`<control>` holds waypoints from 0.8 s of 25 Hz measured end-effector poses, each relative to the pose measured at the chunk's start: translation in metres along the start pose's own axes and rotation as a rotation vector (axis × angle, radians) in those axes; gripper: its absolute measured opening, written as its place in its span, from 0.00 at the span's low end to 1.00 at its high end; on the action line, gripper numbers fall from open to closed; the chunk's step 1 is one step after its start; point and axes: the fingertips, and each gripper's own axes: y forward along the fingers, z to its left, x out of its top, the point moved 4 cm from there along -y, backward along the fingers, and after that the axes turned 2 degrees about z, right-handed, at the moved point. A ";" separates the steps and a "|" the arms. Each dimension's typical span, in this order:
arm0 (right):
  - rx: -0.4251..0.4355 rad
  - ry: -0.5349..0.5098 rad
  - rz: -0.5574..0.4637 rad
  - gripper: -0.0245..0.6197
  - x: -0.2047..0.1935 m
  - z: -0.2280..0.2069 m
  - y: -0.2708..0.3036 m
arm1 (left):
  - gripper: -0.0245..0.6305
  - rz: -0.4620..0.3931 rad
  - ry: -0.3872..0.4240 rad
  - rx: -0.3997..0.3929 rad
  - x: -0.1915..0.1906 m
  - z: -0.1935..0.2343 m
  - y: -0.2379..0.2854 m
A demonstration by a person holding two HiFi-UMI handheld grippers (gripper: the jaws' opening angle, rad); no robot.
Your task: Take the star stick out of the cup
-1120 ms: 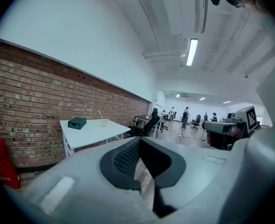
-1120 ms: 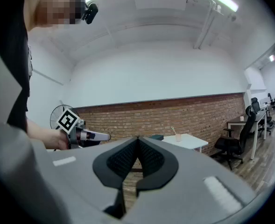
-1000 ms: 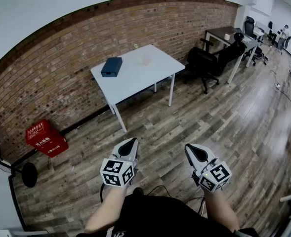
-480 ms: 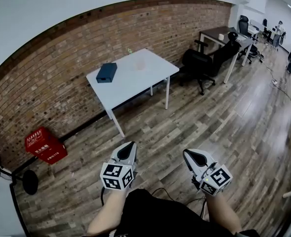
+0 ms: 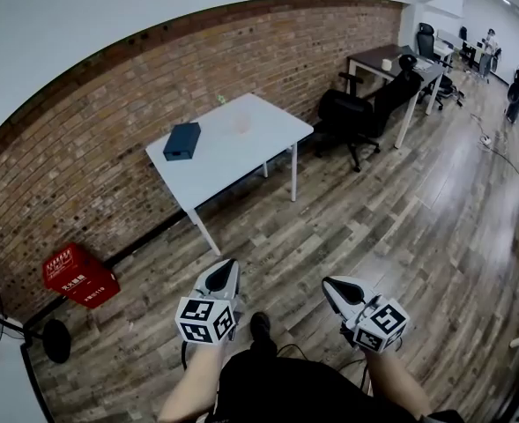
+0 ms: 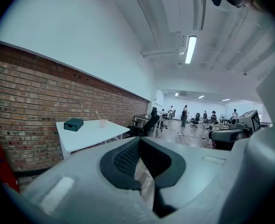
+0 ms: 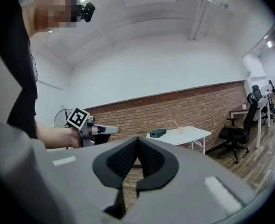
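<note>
The person is standing on the wooden floor (image 5: 374,218), well apart from the white tabletop (image 5: 241,152), so the task itself is not under way yet. Both grippers are being held low and close to the body, pointing forward, which looks like a carrying posture rather than a reach.

The left gripper (image 5: 225,275) is holding nothing, its jaws pressed together with only floor showing beyond them. The right gripper (image 5: 341,291) is being held the same way, jaws meeting and empty, probably because nothing is within reach.

The pale translucent cup (image 5: 241,123) is sitting upright toward the far side of the tabletop, right of a dark teal box (image 5: 181,140) and near the brick wall (image 5: 109,139). The star stick (image 7: 175,123) is standing in it, leaning left over the rim, so its top is offering a free place to pinch. The cup looks light, so steadying it with the other gripper is likely to help.
</note>
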 end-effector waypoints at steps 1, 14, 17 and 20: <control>0.003 -0.001 0.000 0.04 0.001 -0.003 0.007 | 0.05 -0.003 -0.002 -0.001 0.001 0.006 0.006; 0.009 0.032 0.027 0.04 0.022 -0.064 0.141 | 0.05 0.010 -0.047 -0.035 0.030 0.104 0.106; 0.003 0.037 0.043 0.04 0.024 -0.075 0.172 | 0.05 0.018 -0.055 -0.054 0.036 0.127 0.129; -0.011 0.039 0.053 0.04 0.026 -0.084 0.199 | 0.05 0.022 -0.067 -0.062 0.041 0.153 0.146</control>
